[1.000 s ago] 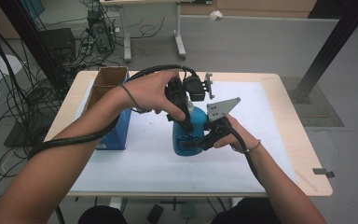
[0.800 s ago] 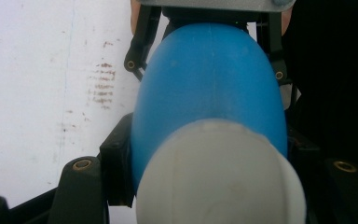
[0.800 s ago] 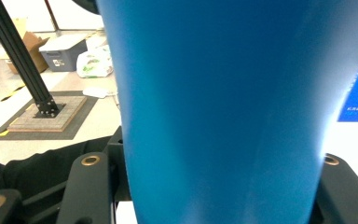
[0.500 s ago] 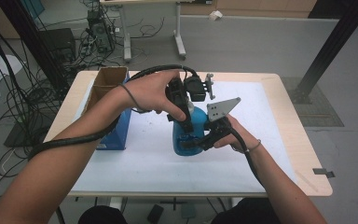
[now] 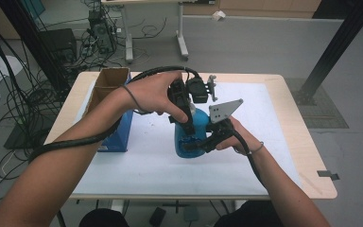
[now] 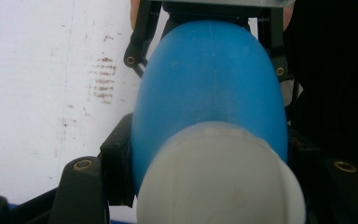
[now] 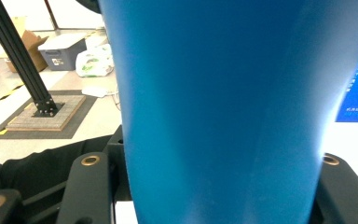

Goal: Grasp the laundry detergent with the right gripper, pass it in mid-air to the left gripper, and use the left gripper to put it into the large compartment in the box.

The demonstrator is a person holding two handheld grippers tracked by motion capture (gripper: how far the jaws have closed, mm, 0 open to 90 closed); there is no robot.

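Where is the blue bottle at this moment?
In the high view the blue bottle stands near the middle of the table, clamped between both grippers, right of the blue box.

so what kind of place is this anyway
Most likely a lab or workshop set up for recording. Bundles of cables trail over the grey floor, a black metal frame post stands beside the table, and a storage bin and cardboard boxes sit farther off.

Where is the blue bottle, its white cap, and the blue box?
Blue plastic bottle (image 5: 192, 137): high view, on its lower body.
Rounded white cap (image 6: 219, 177): left gripper view, on the cap's top.
Blue cardboard box (image 5: 122, 130): high view, on its blue side wall.
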